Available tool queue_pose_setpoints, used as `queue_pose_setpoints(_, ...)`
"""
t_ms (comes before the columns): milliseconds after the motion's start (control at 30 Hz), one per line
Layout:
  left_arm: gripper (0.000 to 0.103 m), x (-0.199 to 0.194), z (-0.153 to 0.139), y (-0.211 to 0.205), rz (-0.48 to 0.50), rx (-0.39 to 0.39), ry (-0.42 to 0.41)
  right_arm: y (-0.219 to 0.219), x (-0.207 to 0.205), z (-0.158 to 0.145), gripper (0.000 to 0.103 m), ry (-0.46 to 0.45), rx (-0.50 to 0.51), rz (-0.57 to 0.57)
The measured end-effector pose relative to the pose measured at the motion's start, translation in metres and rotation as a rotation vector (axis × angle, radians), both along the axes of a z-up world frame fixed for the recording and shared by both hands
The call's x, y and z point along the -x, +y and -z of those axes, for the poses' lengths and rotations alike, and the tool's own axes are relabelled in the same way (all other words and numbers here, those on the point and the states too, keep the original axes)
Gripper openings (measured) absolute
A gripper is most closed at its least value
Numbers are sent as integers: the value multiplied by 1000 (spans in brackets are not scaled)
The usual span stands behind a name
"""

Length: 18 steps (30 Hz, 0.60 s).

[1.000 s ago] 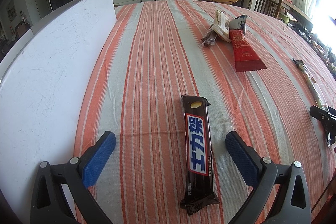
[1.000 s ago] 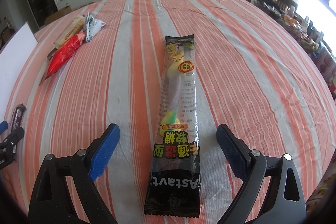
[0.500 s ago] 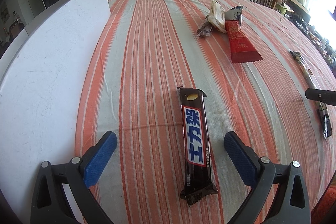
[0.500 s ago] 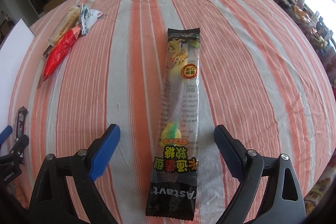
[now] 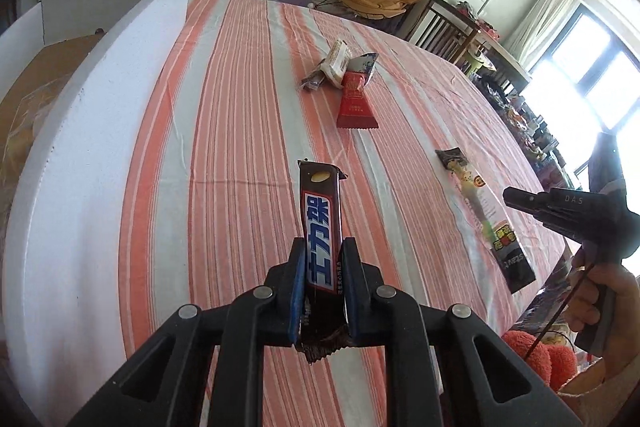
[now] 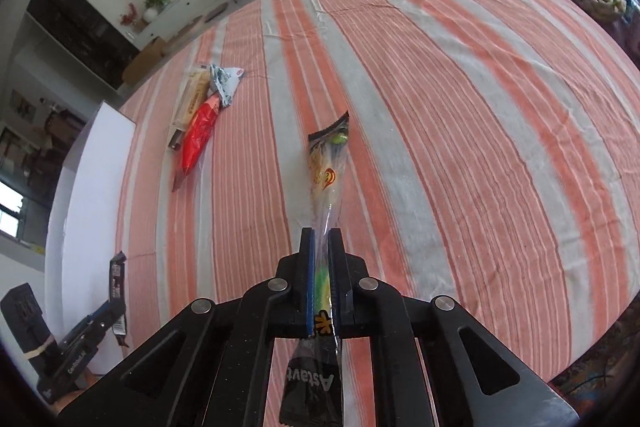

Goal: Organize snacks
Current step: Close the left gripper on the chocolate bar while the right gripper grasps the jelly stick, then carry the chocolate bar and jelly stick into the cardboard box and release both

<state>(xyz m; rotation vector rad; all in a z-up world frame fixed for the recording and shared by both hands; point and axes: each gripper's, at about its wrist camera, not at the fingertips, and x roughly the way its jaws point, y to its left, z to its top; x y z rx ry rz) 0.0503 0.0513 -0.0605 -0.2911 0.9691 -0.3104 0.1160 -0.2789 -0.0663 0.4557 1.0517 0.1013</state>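
Both grippers just closed: left gripper (image 5: pixel 322 259) fingers clamp chocolate bar (image 5: pixel 320 223); right gripper (image 6: pixel 321 251) fingers pinch gummy candy pack (image 6: pixel 326 167) above striped table (image 6: pixel 460 131).

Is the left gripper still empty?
No, the left gripper is clamped on the brown chocolate bar, its far end lifted off the striped cloth.

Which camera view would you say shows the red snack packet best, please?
The left wrist view: the red snack packet lies face-up and whole on the striped tablecloth. The right wrist view shows it smaller, slanted and foreshortened, off to the left.
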Motion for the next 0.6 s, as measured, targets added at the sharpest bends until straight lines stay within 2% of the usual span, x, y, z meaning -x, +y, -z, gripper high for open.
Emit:
queue_pose_setpoints(67,17,12,-11,2,9,12,-19,0,5,-8,6,-17,-20,-10)
queue_pose_setpoints(100,17,15,-15,2,13,16,-25,4,3,-9,7,-17,17,-19)
queue_pose_setpoints(200,17,24,-27,6,20,18,-41,12,-7,1,22,47,159,-25)
queue_pose_setpoints(267,17,28,-34,8,19,4,-61,16,-8,10,42,61,180,-41)
queue_pose_setpoints(367,17,31,-38,7,20,-10,-73,33,-14,24,44,68,218,-81)
queue_pose_setpoints(433,17,31,-37,7,25,-6,-67,45,-27,43,42,109,280,-114)
queue_pose_setpoints(467,17,31,-37,9,27,-2,-64,51,-28,42,22,70,360,-121)
queue_pose_setpoints(500,17,33,-39,11,28,5,-64,57,-31,44,21,81,425,-141)
queue_pose_setpoints(533,17,36,-42,14,28,14,-69,57,-33,42,12,77,426,-139)
queue_pose_setpoints(600,17,43,-51,23,28,29,-83,47,-31,41,12,95,333,-114)
